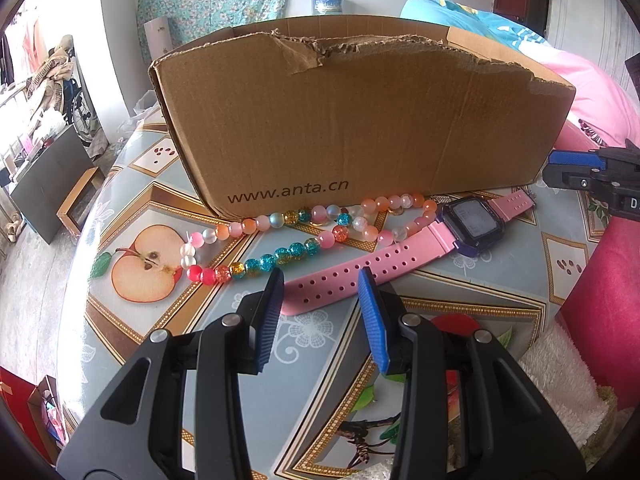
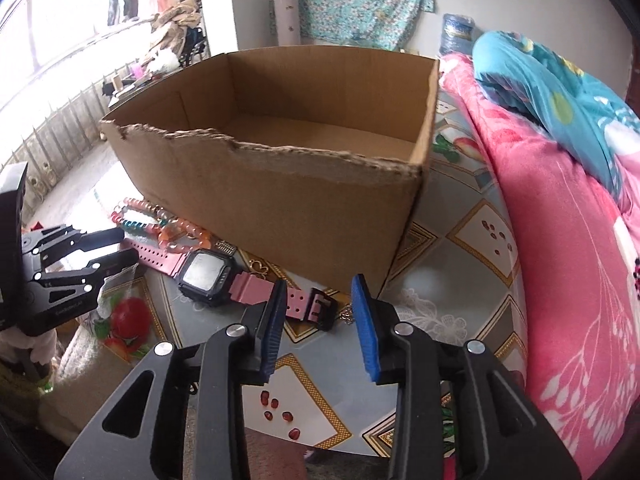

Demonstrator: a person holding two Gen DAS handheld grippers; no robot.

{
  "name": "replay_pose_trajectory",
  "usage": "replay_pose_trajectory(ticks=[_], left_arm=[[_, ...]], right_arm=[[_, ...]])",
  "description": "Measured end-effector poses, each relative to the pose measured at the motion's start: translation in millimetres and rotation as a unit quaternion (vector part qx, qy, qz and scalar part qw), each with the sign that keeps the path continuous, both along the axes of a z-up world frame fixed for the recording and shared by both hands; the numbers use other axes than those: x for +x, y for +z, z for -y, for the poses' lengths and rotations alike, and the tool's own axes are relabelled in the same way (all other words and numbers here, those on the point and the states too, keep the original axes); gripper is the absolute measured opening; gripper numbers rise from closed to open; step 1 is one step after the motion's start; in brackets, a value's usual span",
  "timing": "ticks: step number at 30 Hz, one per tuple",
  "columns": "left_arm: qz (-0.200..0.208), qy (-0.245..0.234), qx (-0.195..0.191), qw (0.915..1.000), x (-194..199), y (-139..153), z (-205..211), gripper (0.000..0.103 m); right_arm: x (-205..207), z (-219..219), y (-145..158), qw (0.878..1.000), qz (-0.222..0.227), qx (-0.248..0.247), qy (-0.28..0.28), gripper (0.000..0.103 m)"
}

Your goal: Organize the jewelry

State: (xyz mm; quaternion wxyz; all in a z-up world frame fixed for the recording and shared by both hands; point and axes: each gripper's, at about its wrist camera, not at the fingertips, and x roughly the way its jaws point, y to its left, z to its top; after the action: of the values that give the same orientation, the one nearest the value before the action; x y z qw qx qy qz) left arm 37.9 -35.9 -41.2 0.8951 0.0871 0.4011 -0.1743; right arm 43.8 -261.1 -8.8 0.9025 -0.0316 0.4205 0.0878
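Both tongs apart, empty: left gripper (image 1: 320, 280) above pink watch (image 1: 400, 248) strap, right gripper (image 2: 318, 284) above its buckle, beside cardboard box (image 2: 280, 200), ready for boxing.

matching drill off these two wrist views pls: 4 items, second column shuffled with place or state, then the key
Items
1. brown cardboard box
2. pink-strapped digital watch with dark case
3. string of pink, orange and teal glass beads
4. left gripper

Place or state
A. jaws apart above the perforated strap end, not clamping it
B. curled on the tablecloth against the box's printed front wall
C. open-topped, torn front rim, no jewelry visible inside
D. lying flat on the tablecloth, face up, strap stretched out

Pairs: 1-C, 2-D, 3-B, 4-A
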Motion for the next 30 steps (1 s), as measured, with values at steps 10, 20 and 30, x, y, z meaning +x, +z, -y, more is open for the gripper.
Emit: replay_pose_trajectory(ticks=[10, 20, 30], left_arm=[[0.001, 0.001, 0.001, 1.0, 0.1, 0.2, -0.2, 0.037], [0.0, 0.0, 0.005, 1.0, -0.9, -0.7, 0.8, 0.037], [-0.016, -0.003, 0.001, 0.9999, -5.5, -0.6, -4.5, 0.037]], right_arm=[[12.9, -42.9, -1.5, 0.992, -0.003, 0.018, 0.121, 0.055], [17.0, -78.4, -16.0, 0.979, -0.038, -0.017, 0.2, 0.055], [3.3, -86.7, -6.8, 0.978, -0.019, -0.046, 0.204, 0.051]])
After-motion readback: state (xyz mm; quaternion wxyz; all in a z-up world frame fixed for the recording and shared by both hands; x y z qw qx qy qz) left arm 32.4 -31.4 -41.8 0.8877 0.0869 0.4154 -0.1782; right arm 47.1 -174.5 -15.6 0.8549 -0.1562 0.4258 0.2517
